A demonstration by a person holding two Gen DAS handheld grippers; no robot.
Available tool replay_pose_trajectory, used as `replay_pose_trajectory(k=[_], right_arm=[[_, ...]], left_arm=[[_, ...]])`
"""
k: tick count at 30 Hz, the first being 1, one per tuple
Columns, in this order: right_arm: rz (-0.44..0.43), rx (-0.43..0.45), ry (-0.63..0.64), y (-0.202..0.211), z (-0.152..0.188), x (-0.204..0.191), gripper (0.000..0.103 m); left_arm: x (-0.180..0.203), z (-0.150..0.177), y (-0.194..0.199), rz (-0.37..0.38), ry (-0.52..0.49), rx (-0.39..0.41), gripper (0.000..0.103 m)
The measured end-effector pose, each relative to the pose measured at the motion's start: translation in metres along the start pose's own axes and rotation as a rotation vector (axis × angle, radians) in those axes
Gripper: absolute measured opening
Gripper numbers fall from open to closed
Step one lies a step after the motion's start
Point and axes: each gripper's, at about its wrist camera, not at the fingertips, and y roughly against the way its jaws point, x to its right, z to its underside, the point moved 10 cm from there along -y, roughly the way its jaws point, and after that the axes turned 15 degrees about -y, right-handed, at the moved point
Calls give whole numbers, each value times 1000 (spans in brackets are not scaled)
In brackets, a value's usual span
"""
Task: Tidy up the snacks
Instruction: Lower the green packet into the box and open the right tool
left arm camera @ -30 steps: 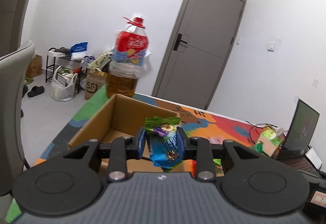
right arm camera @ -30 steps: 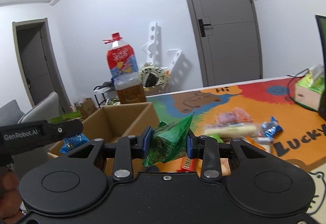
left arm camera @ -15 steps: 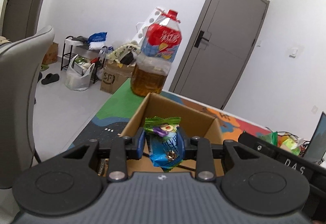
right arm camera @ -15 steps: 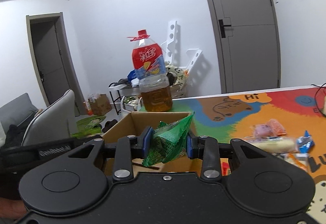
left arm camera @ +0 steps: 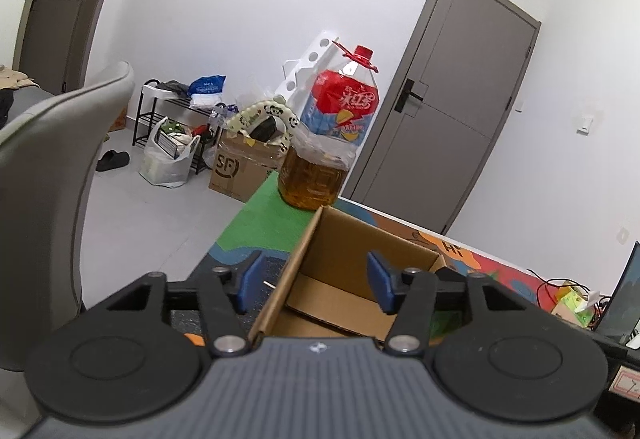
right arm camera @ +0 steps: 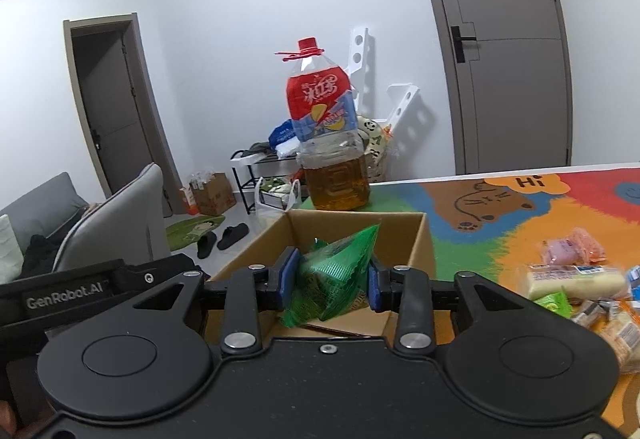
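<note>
An open cardboard box point(left arm camera: 340, 263) stands on the colourful table mat; it also shows in the right wrist view point(right arm camera: 420, 239). My left gripper point(left arm camera: 314, 285) is open and empty, straddling the box's left wall. My right gripper point(right arm camera: 330, 281) is shut on a green snack packet point(right arm camera: 336, 275) and holds it over the box's near side. Several loose snacks point(right arm camera: 572, 279) lie on the mat to the right. The blue snack packet is out of sight.
A large bottle of amber liquid point(left arm camera: 332, 143) stands just behind the box, also in the right wrist view point(right arm camera: 328, 143). A grey chair point(left arm camera: 44, 167) stands left of the table. A tissue box point(left arm camera: 574, 301) and a laptop edge point(left arm camera: 624, 291) sit at the far right.
My left gripper has opened and the blue snack packet it held is gone from between its fingers. Both grippers have moved closer to the box. The right gripper keeps its green packet.
</note>
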Motion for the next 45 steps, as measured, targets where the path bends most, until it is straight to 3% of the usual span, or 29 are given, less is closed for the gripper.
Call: replay_pose_trajectory(k=[2, 10, 23, 45], right_arm=[[20, 20, -9, 6, -3, 4, 64], [97, 27, -41, 35, -2, 40, 75], [146, 74, -93, 80, -12, 87, 84], [232, 121, -187, 117, -18, 165, 86]], left_arm=[[-1, 0, 1, -4, -1, -2, 68], [7, -2, 7, 0, -12, -3, 85], [60, -4, 23, 78, -105, 3, 93], [140, 10, 23, 195, -216, -9, 93]])
